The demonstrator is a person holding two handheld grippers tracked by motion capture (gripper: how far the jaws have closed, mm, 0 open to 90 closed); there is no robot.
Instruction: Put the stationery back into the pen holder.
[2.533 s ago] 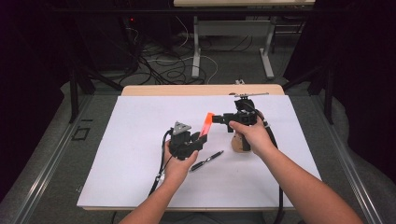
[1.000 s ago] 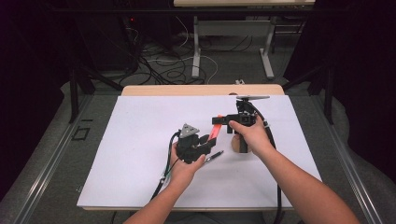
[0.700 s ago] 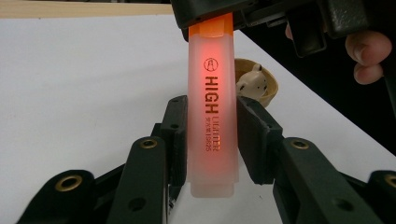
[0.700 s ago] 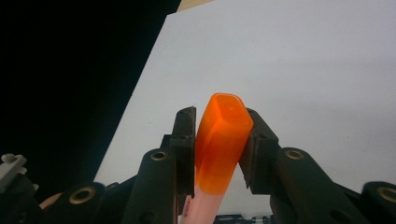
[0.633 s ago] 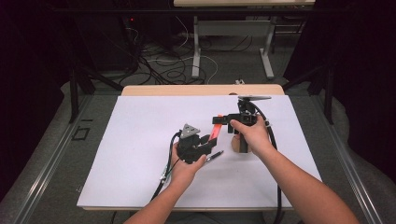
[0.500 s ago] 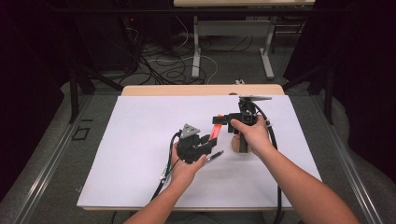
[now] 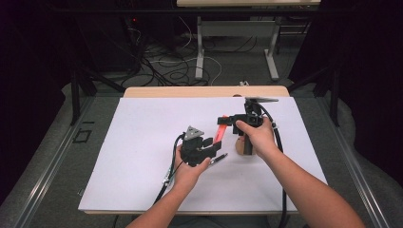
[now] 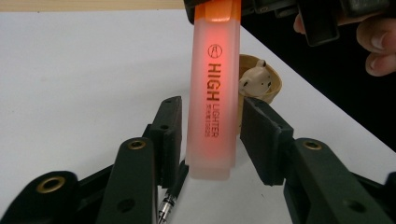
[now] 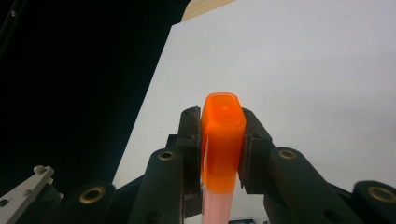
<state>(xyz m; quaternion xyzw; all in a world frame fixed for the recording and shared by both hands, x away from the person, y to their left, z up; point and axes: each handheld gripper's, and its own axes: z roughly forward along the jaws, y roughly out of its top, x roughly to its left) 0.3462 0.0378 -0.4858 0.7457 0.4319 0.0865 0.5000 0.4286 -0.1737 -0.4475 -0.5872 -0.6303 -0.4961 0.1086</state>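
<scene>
1. over the white table sheet (image 7: 133, 142), right gripper (image 7: 227, 119) is clenched on the orange cap end of the highlighter (image 8: 214, 88); cap sits pinched between both jaws in the right gripper view.
2. left gripper (image 7: 212, 147) jaws spread, one each side of the highlighter's pink barrel; left jaw looks just beside it, right jaw apart.
3. highlighter hangs above the table, between the two grippers.
4. pen (image 8: 172, 196) lies on the sheet under the left gripper.
5. small cup with a figurine (image 8: 259, 84) stands beyond the barrel.
</scene>
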